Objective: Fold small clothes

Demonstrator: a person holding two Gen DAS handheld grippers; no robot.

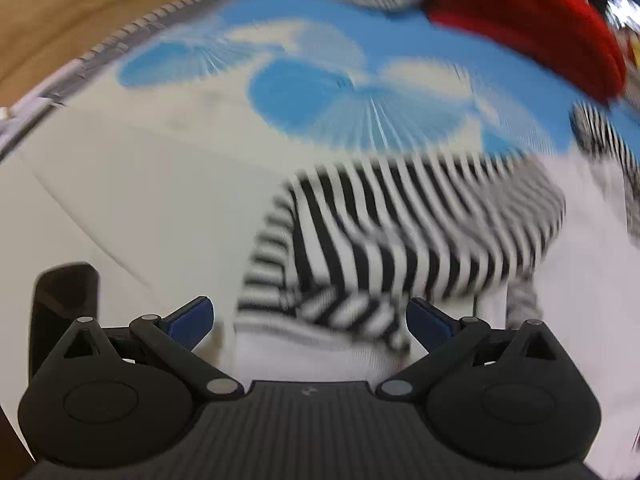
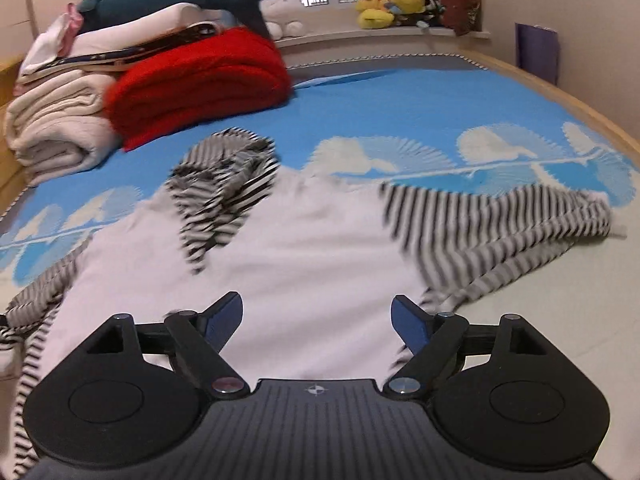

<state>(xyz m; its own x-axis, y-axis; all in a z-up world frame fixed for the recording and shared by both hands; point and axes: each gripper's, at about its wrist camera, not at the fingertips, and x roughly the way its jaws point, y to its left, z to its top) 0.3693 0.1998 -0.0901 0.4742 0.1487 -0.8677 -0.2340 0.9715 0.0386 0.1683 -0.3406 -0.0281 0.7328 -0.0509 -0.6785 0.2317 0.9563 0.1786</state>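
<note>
Striped garment point(image 2: 304, 240) lies spread on the blue bedspread point(image 2: 400, 100), one sleeve out at two o'clock. Both the right gripper point(image 2: 318, 320) and left gripper point(image 1: 310, 320) hang spread and empty; better to pinch that sleeve's cuff squarely before folding inward.

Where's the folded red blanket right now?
In the right wrist view, the folded red blanket lies upper left on the blue bedspread, beside the cream blanket roll, beyond the striped garment.

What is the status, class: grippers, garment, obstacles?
Left gripper open, nothing gripped. Right gripper open, empty. Striped garment spread on bed, unfolded. Red blanket beyond, clear of it.
</note>
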